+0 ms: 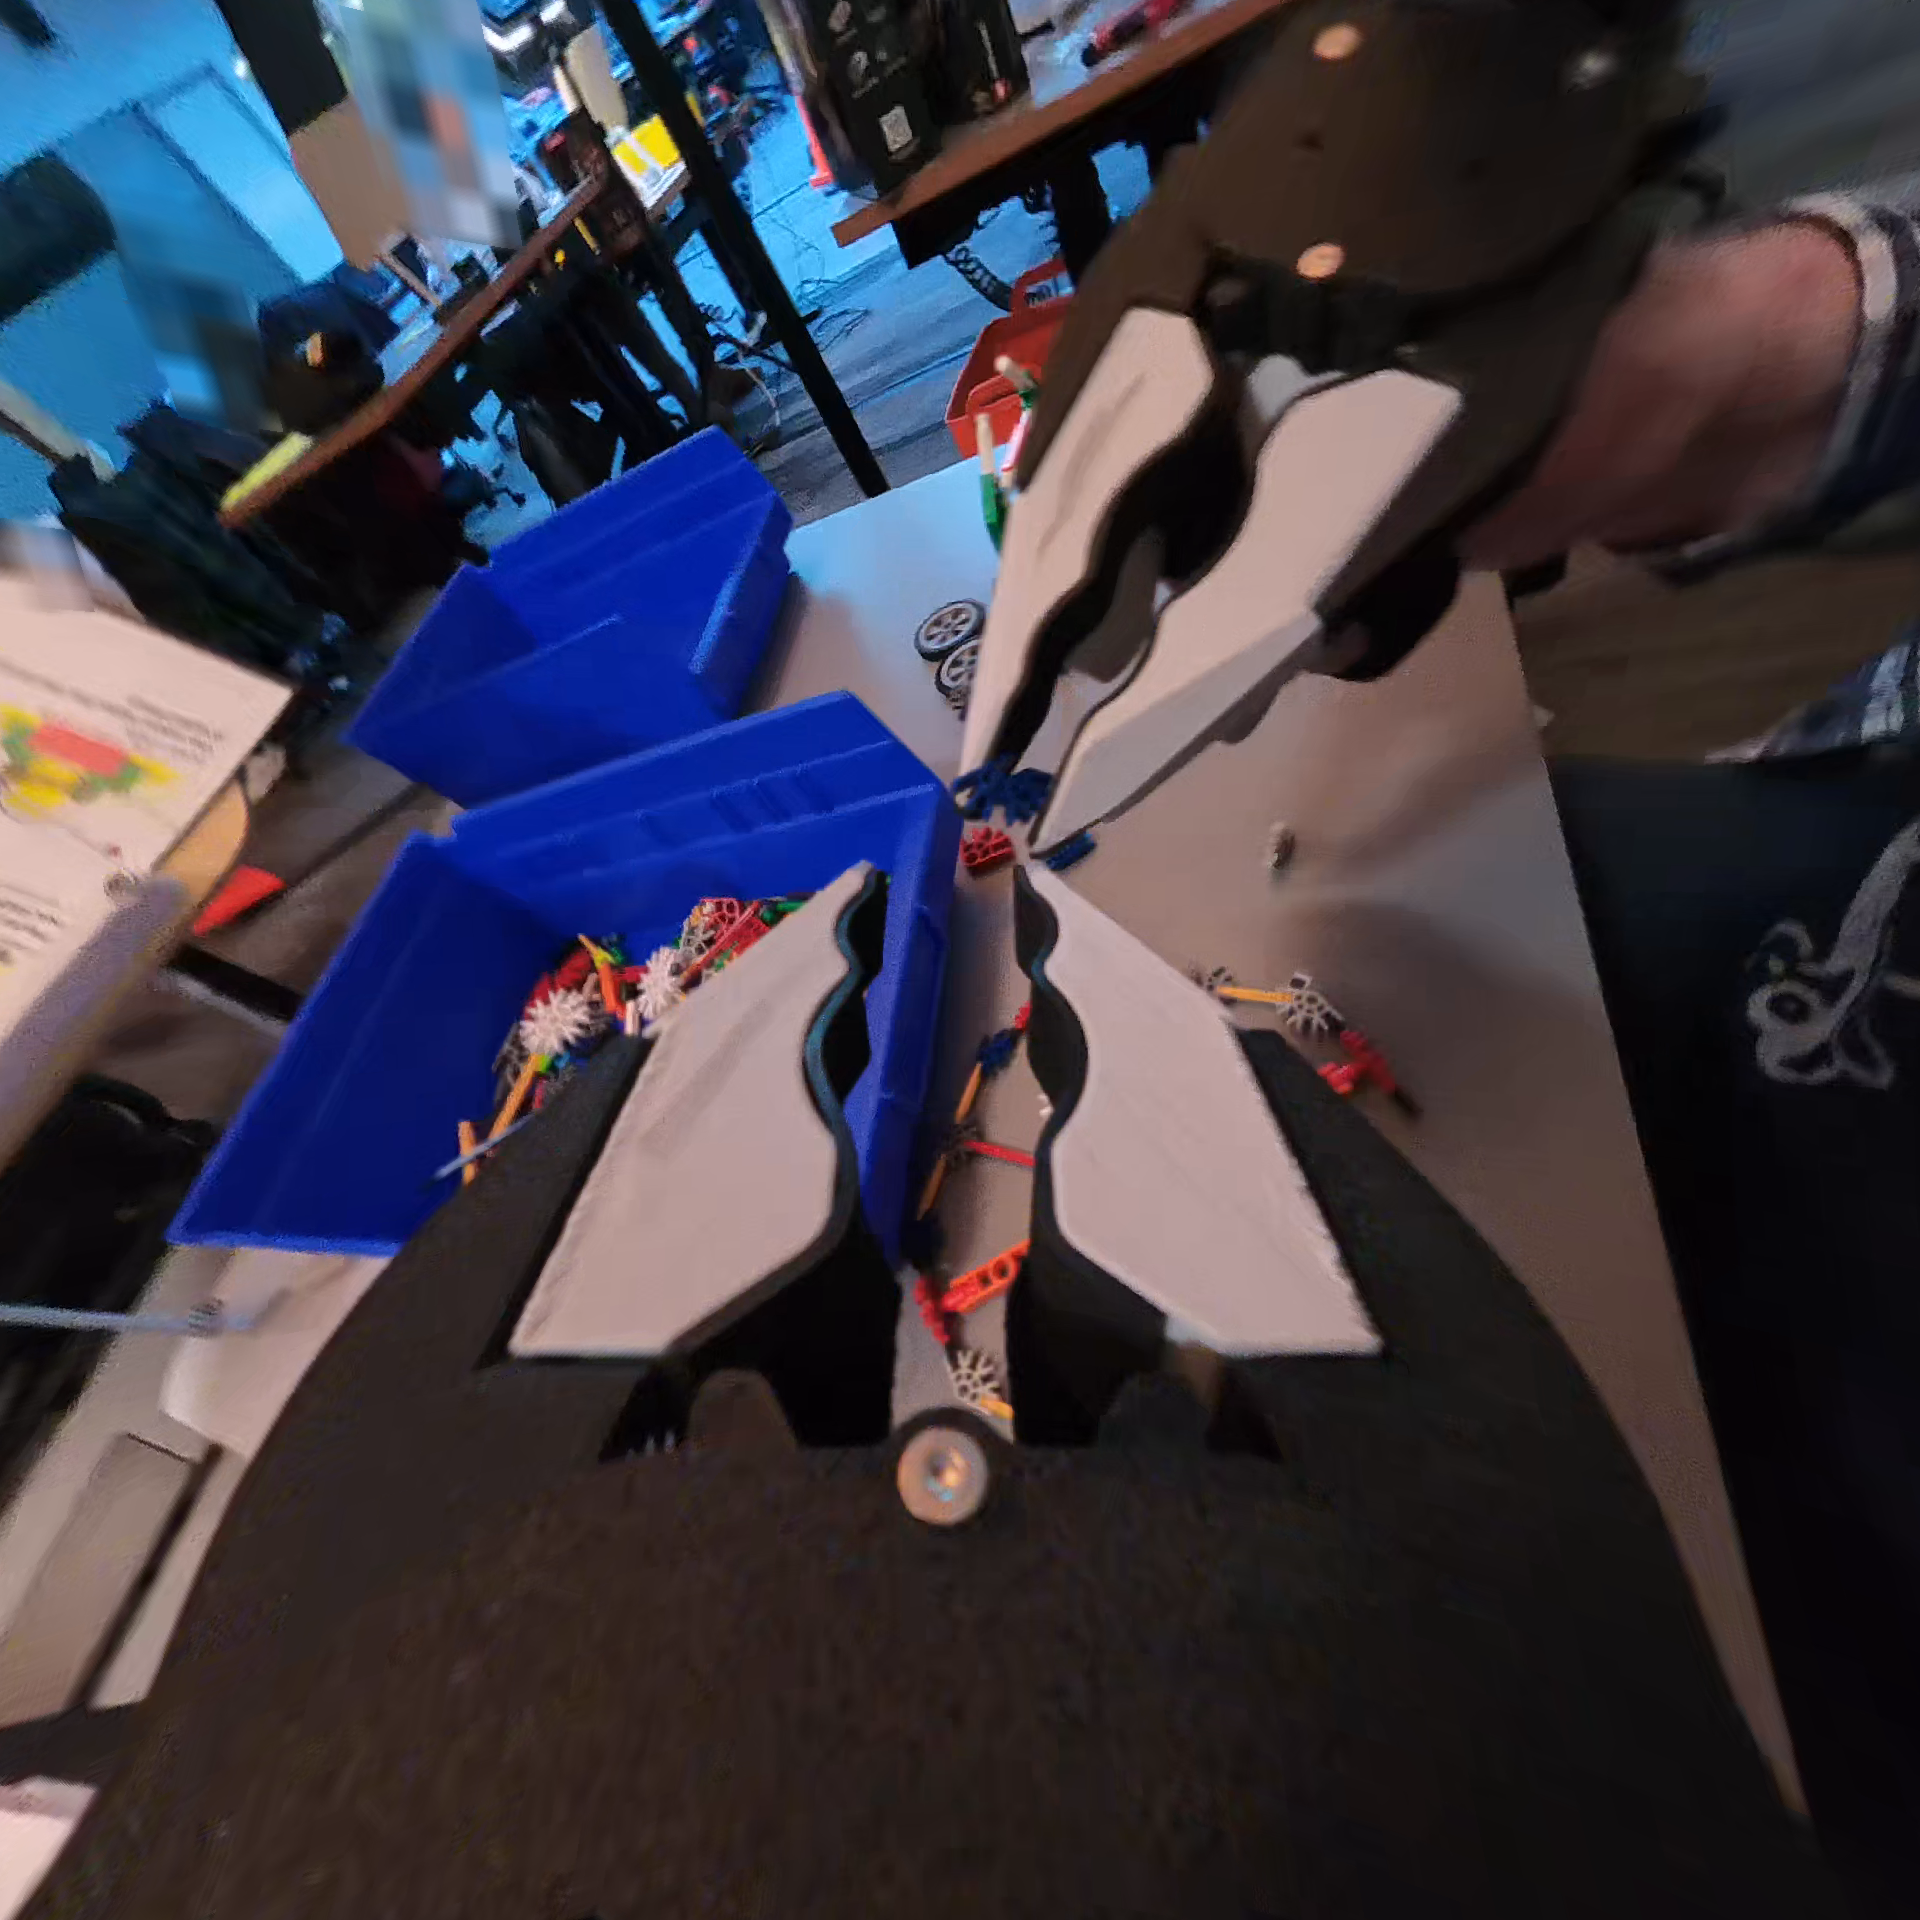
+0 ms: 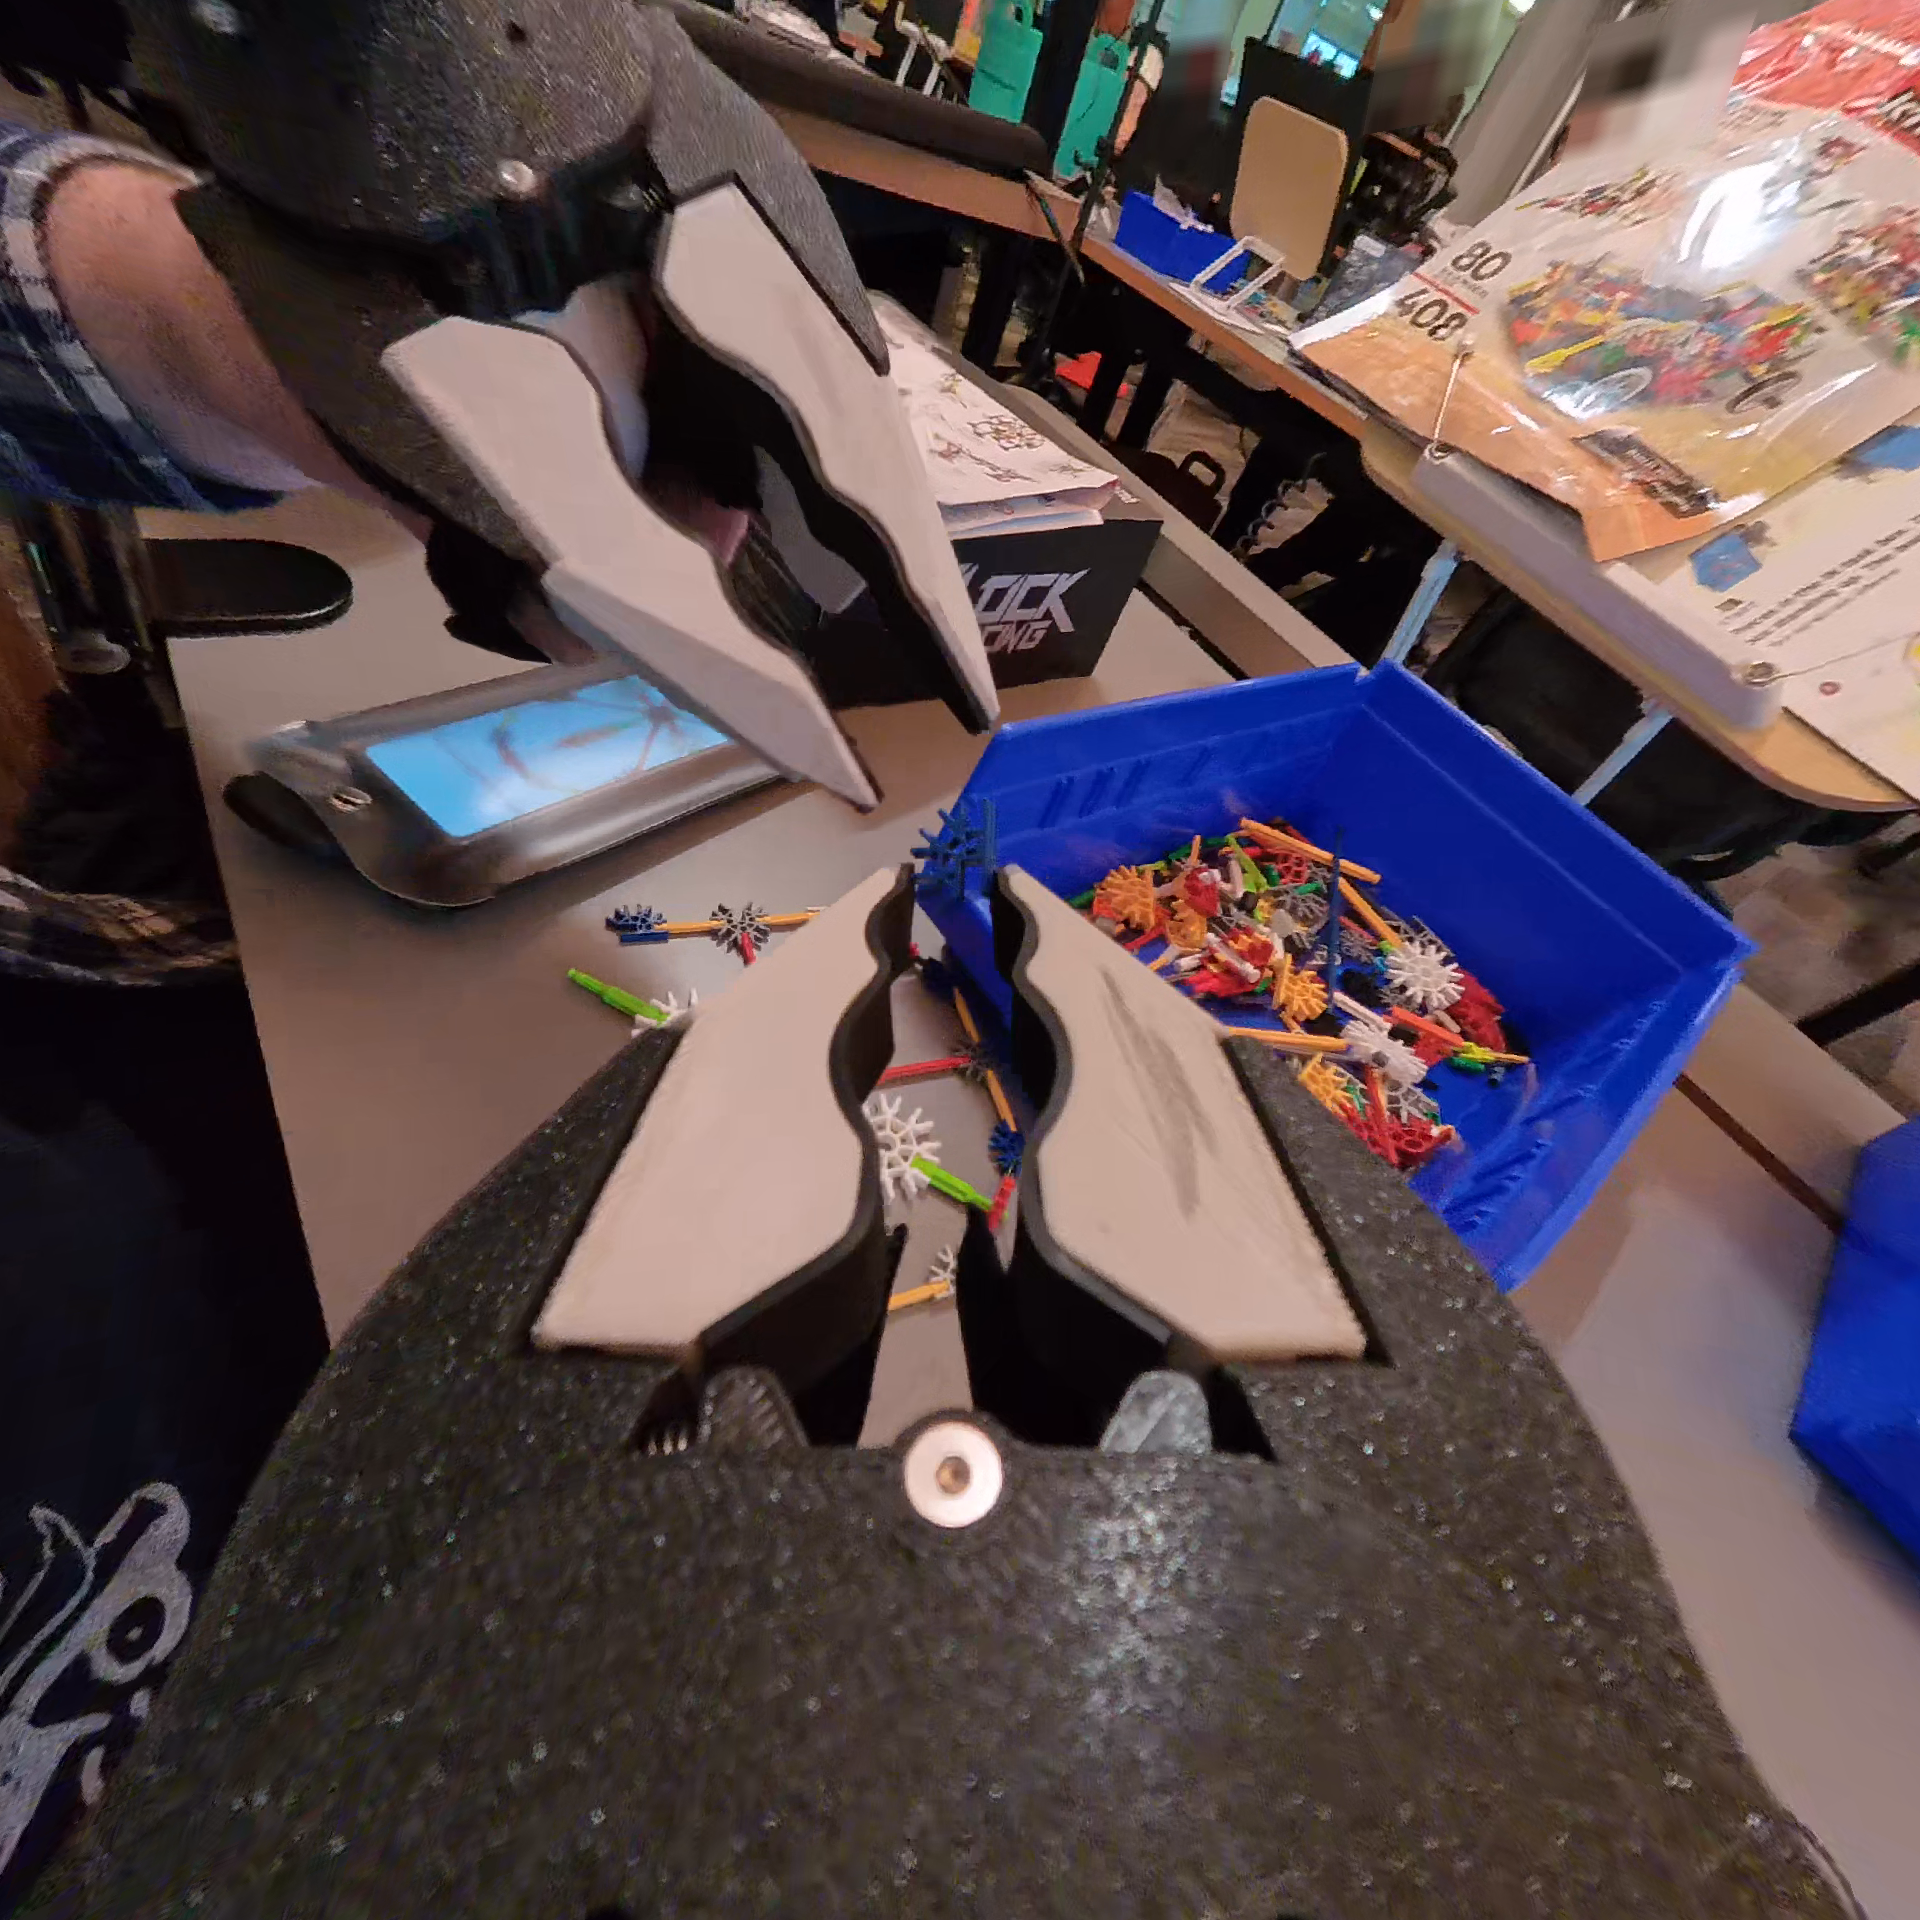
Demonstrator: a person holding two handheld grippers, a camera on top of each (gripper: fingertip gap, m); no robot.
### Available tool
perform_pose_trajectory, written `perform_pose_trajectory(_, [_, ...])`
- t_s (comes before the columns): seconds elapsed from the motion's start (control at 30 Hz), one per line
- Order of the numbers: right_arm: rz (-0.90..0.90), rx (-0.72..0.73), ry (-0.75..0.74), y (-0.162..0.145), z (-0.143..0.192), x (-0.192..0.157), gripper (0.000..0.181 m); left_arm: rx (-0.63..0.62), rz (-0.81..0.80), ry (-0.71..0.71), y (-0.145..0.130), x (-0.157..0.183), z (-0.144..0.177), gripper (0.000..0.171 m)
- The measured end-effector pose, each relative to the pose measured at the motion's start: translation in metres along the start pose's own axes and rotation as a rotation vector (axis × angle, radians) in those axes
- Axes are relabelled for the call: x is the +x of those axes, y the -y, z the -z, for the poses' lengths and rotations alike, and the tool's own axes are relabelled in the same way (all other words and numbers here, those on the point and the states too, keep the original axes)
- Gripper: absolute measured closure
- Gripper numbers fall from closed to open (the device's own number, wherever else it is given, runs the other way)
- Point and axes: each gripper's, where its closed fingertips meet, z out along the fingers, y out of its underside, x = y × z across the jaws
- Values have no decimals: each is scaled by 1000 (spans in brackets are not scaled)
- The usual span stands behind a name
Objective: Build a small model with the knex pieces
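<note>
Blue plastic is showing at the tips of the right gripper: its fingers are pinching a blue snowflake connector, with only a narrow gap between them. The piece is hanging just above the near corner of the blue bin, which is lying on the grey table and holding a heap of rods and connectors in orange, red, white, yellow and green. In the left wrist view the same connector is sitting at the tips of the right gripper, right above a small red connector that is lying on the table.

The left gripper is hovering with its tongs parted and nothing between them, its left finger over the rim of the blue bin. From the right wrist view it is pointing down towards the blue connector, close to it but apart.

Loose rod-and-connector pieces are lying on the table beside the bin, a white snowflake connector among them. A cased tablet with a lit screen is lying nearby, and a black box is standing behind it. A second blue bin is sitting farther back, with two small wheels near it.
</note>
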Motion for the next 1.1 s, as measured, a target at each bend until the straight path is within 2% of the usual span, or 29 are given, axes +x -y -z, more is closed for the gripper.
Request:
perform_pose_trajectory(0.13, [-54, -7, 105, 0, -4, -12, 167, -30, -195, 60, 0, 1, 3, 149])
perform_pose_trajectory(0.27, [-137, 4, 218, 6, -11, -22, 167, -113, -435, 68, -7, 2, 8, 150])
perform_pose_trajectory(0.37, [-168, 28, 270, 16, -18, -23, 167, -168, -542, 68, -12, -1, 13, 151])
perform_pose_trajectory(0.63, [-167, 40, 341, 36, -35, -27, 167, -186, -556, 75, -19, -12, 31, 167])
perform_pose_trajectory(0.87, [-118, 33, 325, 44, -43, -23, 167, -170, -461, 111, -19, -31, 53, 165])
perform_pose_trajectory(1.1, [-36, -7, 308, 31, -46, -34, 167, -241, -393, 135, -43, -43, 73, 159])
